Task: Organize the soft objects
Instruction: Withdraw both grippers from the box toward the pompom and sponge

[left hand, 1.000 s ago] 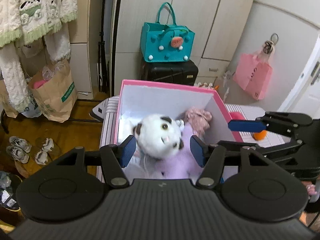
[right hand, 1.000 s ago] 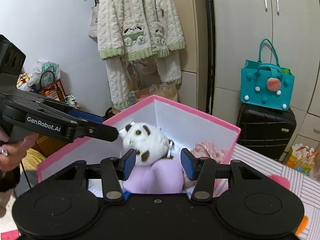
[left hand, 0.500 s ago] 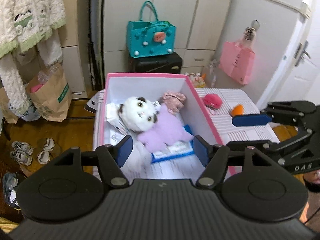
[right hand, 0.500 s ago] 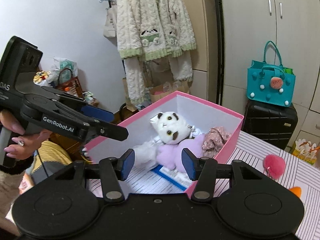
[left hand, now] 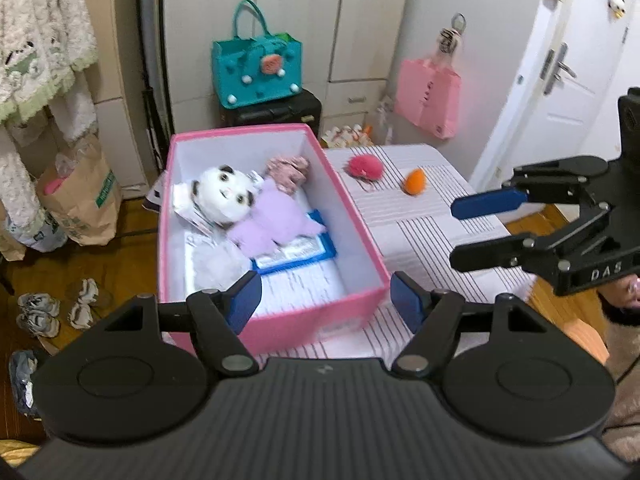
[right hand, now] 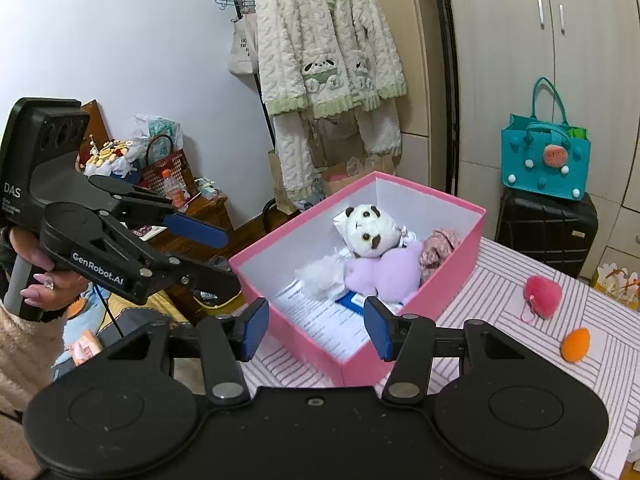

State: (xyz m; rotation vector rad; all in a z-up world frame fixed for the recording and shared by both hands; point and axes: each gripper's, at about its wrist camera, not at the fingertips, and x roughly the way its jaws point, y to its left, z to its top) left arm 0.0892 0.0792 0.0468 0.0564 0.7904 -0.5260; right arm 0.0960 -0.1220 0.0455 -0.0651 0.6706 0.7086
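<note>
A pink box (left hand: 276,322) stands on the striped table (left hand: 420,240). In it lie a plush toy (left hand: 226,196) with a white, black-patched head and a lilac body, a pink frilly piece (left hand: 288,170) and a white fluffy item (left hand: 216,264). On the cloth to the right of the box rest a pink pompom (left hand: 364,166) and an orange soft piece (left hand: 415,181). My left gripper (left hand: 326,300) hovers in front of the box's near wall, its jaws opening with nothing between them. My right gripper (right hand: 316,328) is open and empty, back from the box's corner (right hand: 304,336).
A teal bag (left hand: 256,72) sits on a black suitcase (left hand: 276,110) behind the table. A pink bag (left hand: 428,98) hangs on the wall. A paper bag (left hand: 80,200) and shoes (left hand: 40,312) are on the floor at left. A fluffy jacket (right hand: 324,40) hangs there.
Both grippers have drawn back and up from the box. The plush toy, earlier close between the fingers, now lies well beyond them in the box. The left jaws stand wider.
</note>
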